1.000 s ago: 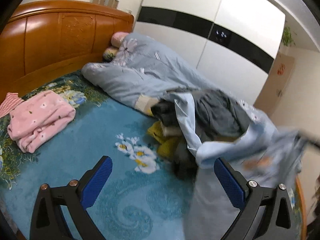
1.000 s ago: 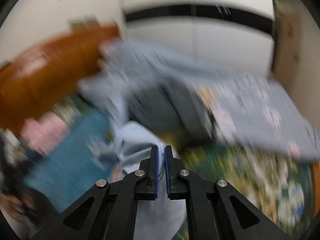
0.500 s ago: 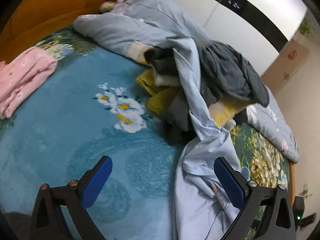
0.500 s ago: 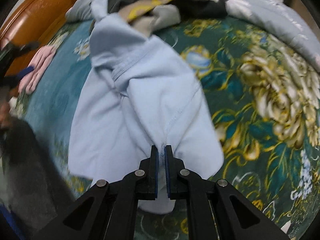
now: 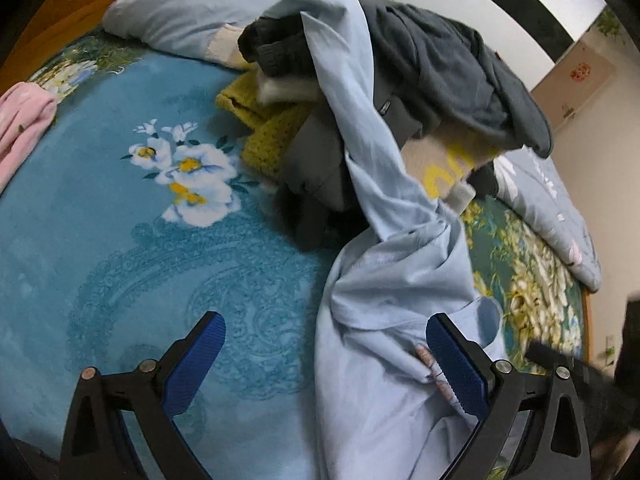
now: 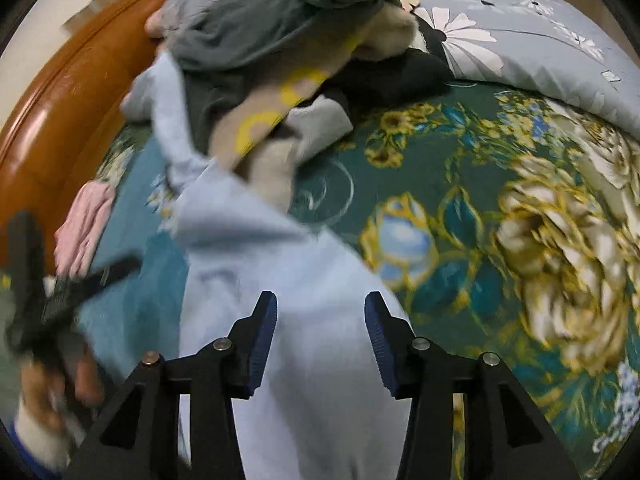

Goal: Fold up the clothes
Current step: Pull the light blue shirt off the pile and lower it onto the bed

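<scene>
A light blue garment trails from a pile of clothes down onto the blue floral bedspread. My left gripper is open just above the bedspread, its right pad over the garment's lower part. In the right wrist view the same garment lies under my right gripper, which is open and holds nothing. The pile of grey, beige and dark clothes sits beyond it. The left gripper shows blurred at the left.
A folded pink garment lies at the left by the wooden headboard. A grey-blue floral quilt lies along the far side of the bed. White wardrobe doors stand behind.
My right gripper was shut on the light blue garment and has now opened, leaving it on the bed. My left gripper has dropped lower and closer to the garment.
</scene>
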Demonstrator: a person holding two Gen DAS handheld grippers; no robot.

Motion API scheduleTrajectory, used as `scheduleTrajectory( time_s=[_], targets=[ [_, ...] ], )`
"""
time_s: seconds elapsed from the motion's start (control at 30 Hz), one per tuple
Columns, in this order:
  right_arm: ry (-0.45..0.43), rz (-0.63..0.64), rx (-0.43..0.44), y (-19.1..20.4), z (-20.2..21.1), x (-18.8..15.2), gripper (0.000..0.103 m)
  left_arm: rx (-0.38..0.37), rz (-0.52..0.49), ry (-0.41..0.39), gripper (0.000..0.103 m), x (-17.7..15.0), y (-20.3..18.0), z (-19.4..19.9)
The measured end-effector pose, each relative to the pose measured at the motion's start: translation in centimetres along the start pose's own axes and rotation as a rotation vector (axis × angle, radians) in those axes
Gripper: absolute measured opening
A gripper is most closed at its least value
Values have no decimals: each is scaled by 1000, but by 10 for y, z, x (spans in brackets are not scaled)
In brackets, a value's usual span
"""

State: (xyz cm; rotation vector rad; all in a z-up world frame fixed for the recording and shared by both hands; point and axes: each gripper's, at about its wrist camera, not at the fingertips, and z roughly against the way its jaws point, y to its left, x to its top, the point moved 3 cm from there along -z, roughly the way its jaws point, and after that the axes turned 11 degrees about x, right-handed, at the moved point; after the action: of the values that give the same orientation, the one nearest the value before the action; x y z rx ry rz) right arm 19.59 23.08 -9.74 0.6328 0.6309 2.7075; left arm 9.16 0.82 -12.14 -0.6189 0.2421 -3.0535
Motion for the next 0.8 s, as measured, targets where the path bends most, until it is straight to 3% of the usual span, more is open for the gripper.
scheduleTrajectory(
  time_s=[0.13,0.17,0.2,0.33,0.43,0.53,0.6,0.73,0.8],
  targets=[
    [84,-32,-80,-11,-39,27,44,15,6,5,102,1,8,-2],
    [102,-42,-93,-15,-44,29,35,13,11,5,102,2,10,-2],
    [111,-47,-117,-19,-44,30,4,10,15,5,102,3,11,-3],
    [18,3,-184,-20,-10,21,5,-50,47,12,102,16,12,-6],
    [-54,128,-262,-5,27,3,5,-169,129,41,102,34,7,-13],
    [-37,190,-298,-2,45,-21,5,-296,218,100,102,51,-6,-27],
    [-36,147,-283,-8,53,-30,5,-358,249,157,102,55,-20,-38],
    [-74,112,-282,-2,73,-33,5,-395,277,215,100,46,-33,-50],
    [-114,136,-301,5,88,-28,5,-406,317,235,94,38,-29,-55]
  ],
)
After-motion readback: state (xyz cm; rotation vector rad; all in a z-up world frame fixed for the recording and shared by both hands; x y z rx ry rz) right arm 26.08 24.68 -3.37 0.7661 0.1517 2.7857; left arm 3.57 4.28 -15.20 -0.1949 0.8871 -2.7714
